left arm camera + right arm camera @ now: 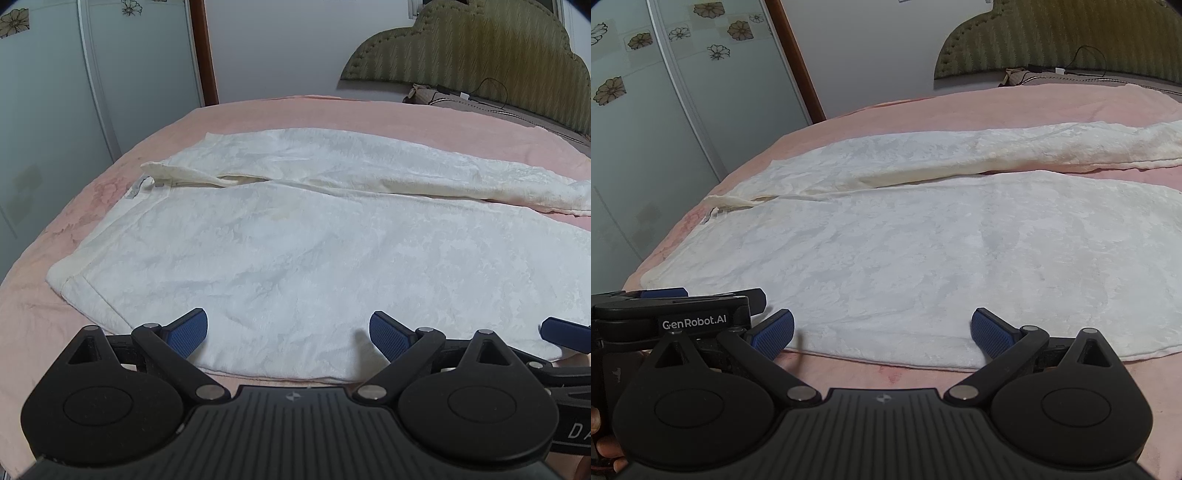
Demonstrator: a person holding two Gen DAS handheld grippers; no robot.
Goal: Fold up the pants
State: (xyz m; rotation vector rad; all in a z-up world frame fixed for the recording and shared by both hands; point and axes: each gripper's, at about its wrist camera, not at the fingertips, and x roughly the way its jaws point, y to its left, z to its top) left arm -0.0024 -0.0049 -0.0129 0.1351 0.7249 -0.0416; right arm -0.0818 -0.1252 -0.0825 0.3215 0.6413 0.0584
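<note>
White fleecy pants (280, 243) lie spread flat on a pink bed, waistband at the left, both legs running to the right with a gap between them. My left gripper (288, 334) stands open over the near edge of the near leg, nothing between its blue pads. The right gripper's blue fingertip (561, 334) shows at the right edge of the left wrist view. In the right wrist view the same pants (916, 266) fill the middle. My right gripper (882, 332) is open at the near hem edge, empty. The left gripper's body (683, 314) sits close on its left.
The pink bedspread (258, 110) covers the bed under the pants. A padded olive headboard (476, 48) stands at the back right with a cable and small items at its foot. Frosted wardrobe doors (657, 122) with flower prints line the left. A hand (605, 448) shows bottom left.
</note>
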